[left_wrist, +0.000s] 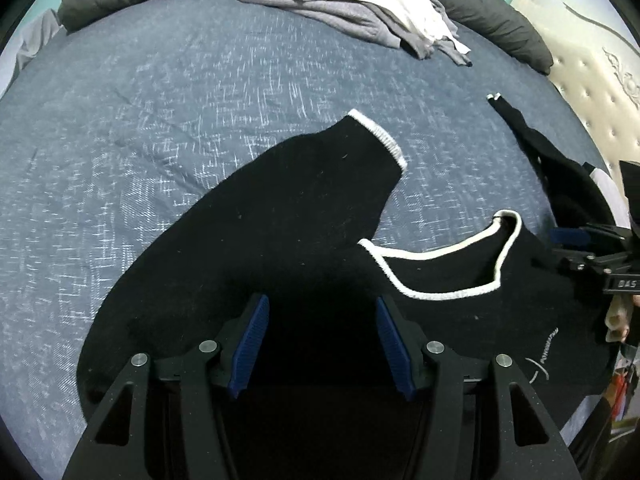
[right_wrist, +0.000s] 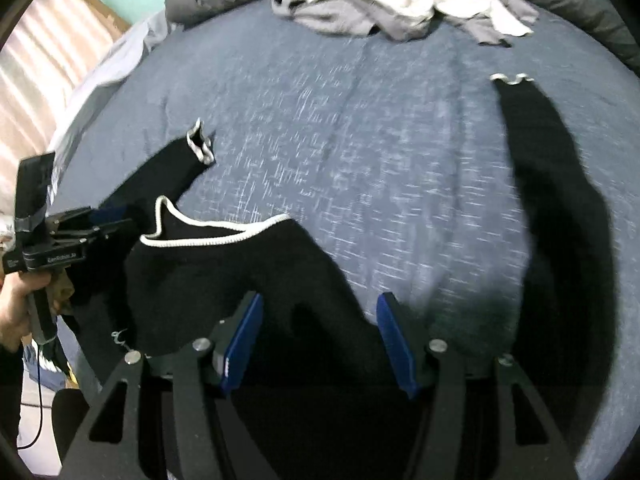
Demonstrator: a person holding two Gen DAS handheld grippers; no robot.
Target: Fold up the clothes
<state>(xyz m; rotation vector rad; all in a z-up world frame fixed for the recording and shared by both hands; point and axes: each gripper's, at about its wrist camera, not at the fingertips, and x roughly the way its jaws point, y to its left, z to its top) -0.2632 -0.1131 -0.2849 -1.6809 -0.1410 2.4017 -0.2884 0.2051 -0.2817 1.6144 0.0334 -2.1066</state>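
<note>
A: Left wrist view first: how is the left gripper (left_wrist: 320, 344) sitting?

B: Low over the black sweater (left_wrist: 248, 240), pointing along the bed (left_wrist: 140, 100). Its jaws are spread wide with nothing between the blue pads (left_wrist: 250, 346), only dark fabric beneath them.

A: And the right gripper (right_wrist: 320, 344)?

B: Also spread wide and gripping nothing, hovering over the sweater's edge where black cloth meets blue bedding. The person's hand (right_wrist: 18, 308) on the left tool's handle shows at the left of the right wrist view.

A: Where does the sweater lie?

B: Spread on the bed near the person, white-trimmed neckline (left_wrist: 436, 268) between the two grippers, one sleeve (left_wrist: 348, 152) angled away, the other sleeve (right_wrist: 532, 140) stretched out to the right (that view is blurred).

A: Anything else around?

B: A pile of grey and white clothes (left_wrist: 360, 4) at the far side, against a dark rolled duvet (left_wrist: 488, 16), and a tufted headboard (left_wrist: 596, 92) on the right.
</note>
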